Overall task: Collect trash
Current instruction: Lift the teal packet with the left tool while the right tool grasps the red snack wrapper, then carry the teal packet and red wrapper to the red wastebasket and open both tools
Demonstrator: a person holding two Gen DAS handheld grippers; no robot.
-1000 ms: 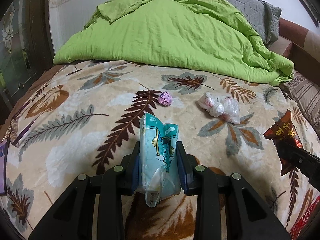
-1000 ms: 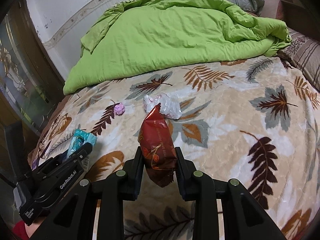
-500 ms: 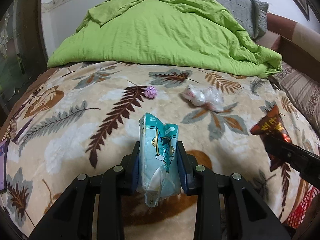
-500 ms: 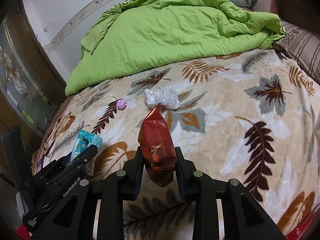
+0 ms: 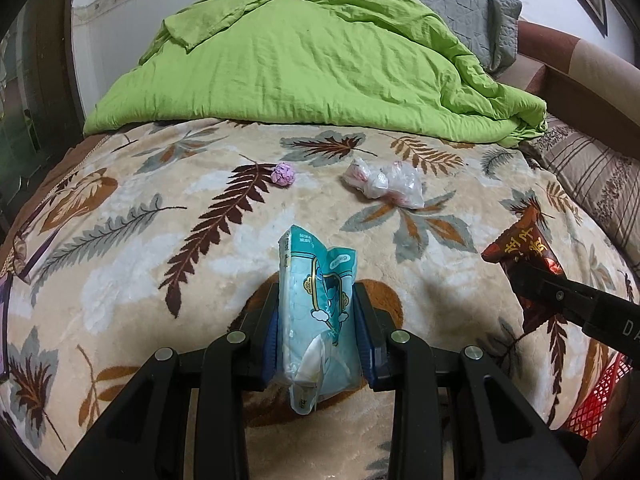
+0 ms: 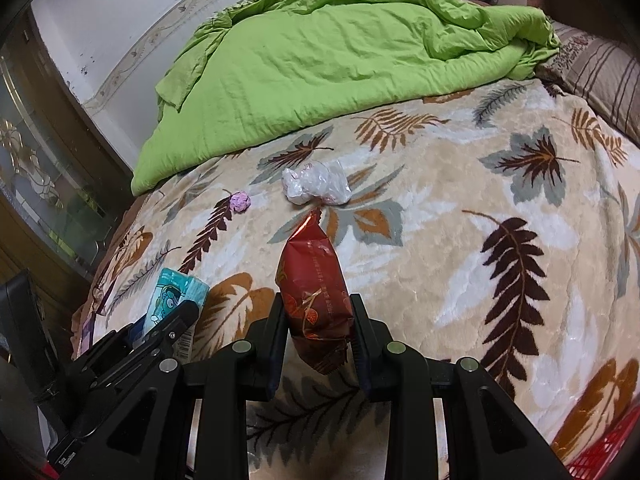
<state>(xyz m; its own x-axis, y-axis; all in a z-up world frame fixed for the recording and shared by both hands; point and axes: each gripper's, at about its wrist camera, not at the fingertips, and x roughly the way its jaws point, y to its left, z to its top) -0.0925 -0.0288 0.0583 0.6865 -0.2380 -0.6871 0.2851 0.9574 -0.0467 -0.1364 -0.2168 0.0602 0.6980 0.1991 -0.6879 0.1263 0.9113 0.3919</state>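
The left gripper [image 5: 318,320] is clamping a pale blue tissue packet [image 5: 316,312] between its blue pads, the packet standing upright and sagging below the jaws. The right gripper [image 6: 316,320] is pinching a dark red snack wrapper [image 6: 314,296] in the same manner, its twisted end pointing forward. Both items are being held clear above the leaf-patterned blanket [image 5: 120,272].

A red mesh basket [image 5: 596,404] is showing at the lower right edge, partly hidden; it is judged the likely bin. To do the drop well, each gripper should be carried fully over the basket's opening before the jaws open, one after the other so the arms do not cross; the limp packet may cling to a pad.

Farther out, a crumpled pink paper ball [image 5: 283,174] and a clear plastic bag [image 5: 384,184] are lying on the blanket, well apart from both grippers and near each other, not yet collected. The plush surface is soft, so low pieces may sink in.

Beyond, a green quilt [image 5: 312,68] is lying heaped across the bed, with a grey pillow [image 5: 448,0] behind and a striped pillow [image 5: 592,172] at right.
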